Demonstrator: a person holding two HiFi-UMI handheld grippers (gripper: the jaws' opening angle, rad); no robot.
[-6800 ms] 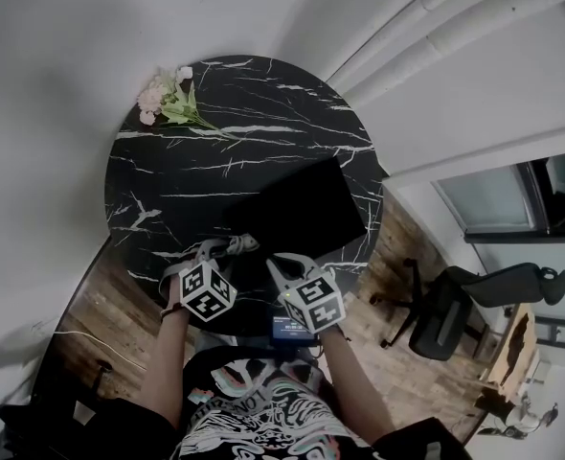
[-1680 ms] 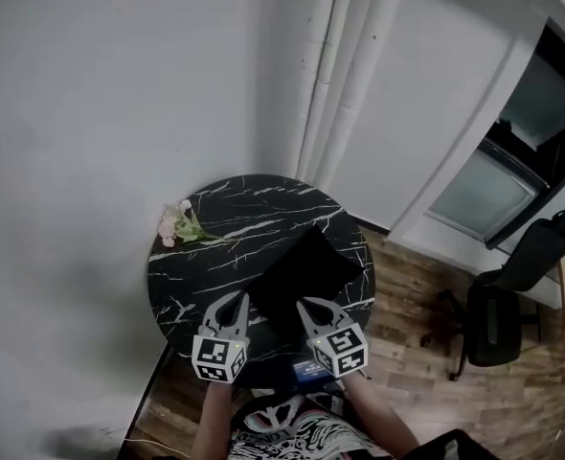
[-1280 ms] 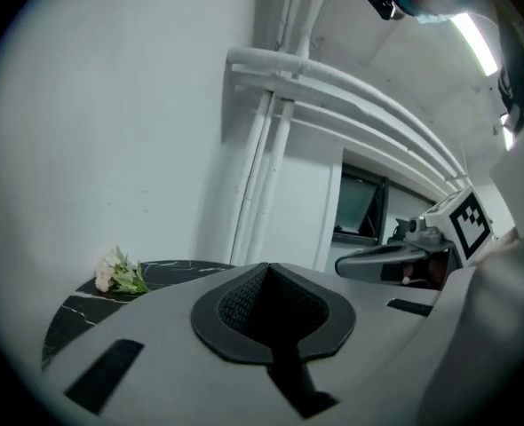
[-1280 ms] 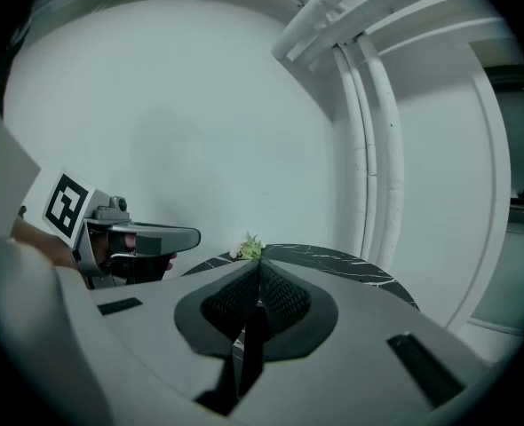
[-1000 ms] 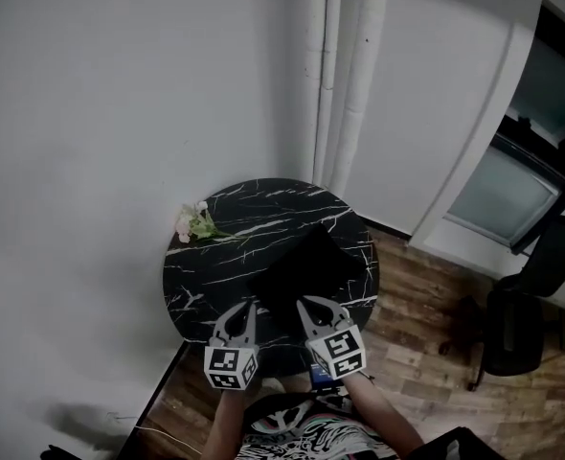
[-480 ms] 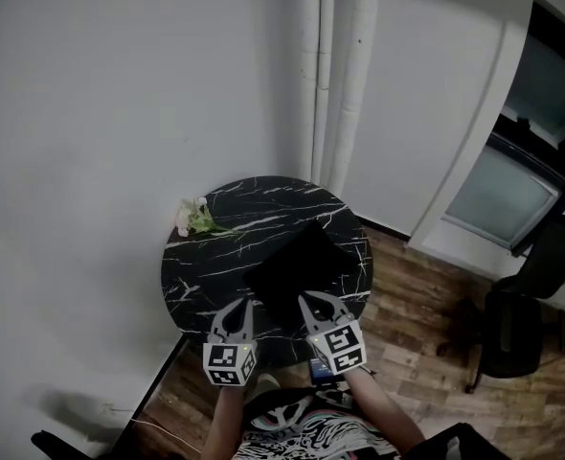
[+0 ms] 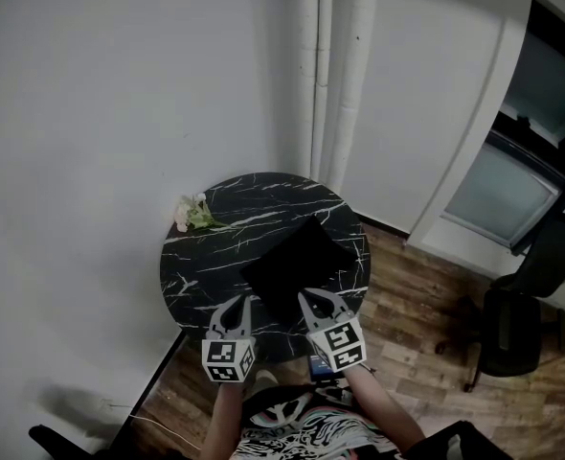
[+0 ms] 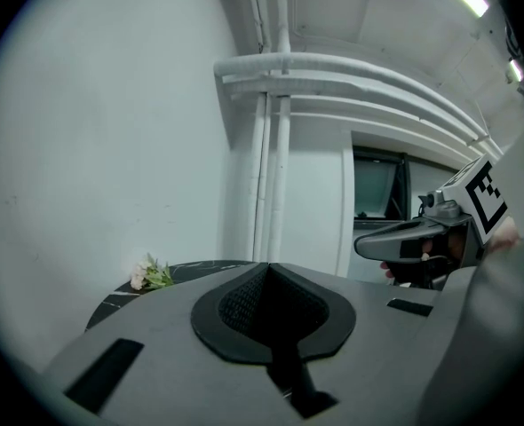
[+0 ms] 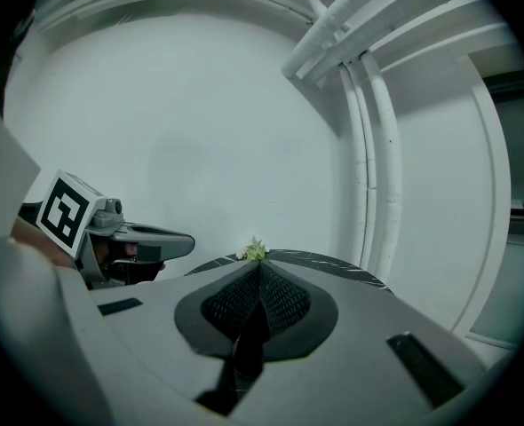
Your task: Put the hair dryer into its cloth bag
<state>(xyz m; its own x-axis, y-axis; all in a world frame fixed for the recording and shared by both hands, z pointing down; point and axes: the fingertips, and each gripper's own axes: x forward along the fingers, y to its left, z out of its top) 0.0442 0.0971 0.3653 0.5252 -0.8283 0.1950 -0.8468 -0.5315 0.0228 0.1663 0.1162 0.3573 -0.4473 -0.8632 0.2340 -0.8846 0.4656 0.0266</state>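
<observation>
A flat black cloth bag (image 7: 300, 266) lies on the right half of a round black marble table (image 7: 206, 257). No hair dryer shows in any view. My left gripper (image 7: 235, 302) and right gripper (image 7: 317, 298) hover side by side at the table's near edge, both shut and empty, just short of the bag. In the left gripper view the shut left gripper (image 8: 269, 269) points across the table, with the right gripper (image 8: 408, 238) at its right. In the right gripper view the shut right gripper (image 9: 258, 266) points the same way, the left gripper (image 9: 146, 238) at its left.
A small bunch of pale flowers (image 7: 191, 213) lies at the table's far left rim. White pipes (image 7: 335, 75) run up the wall behind the table. A window (image 7: 512, 195) and a black office chair (image 7: 512, 338) stand at the right on the wood floor (image 7: 407, 343).
The head view has pulled far back and up from the table since the oldest frame. Both grippers have drawn back to the near edge. Over the last second little differs.
</observation>
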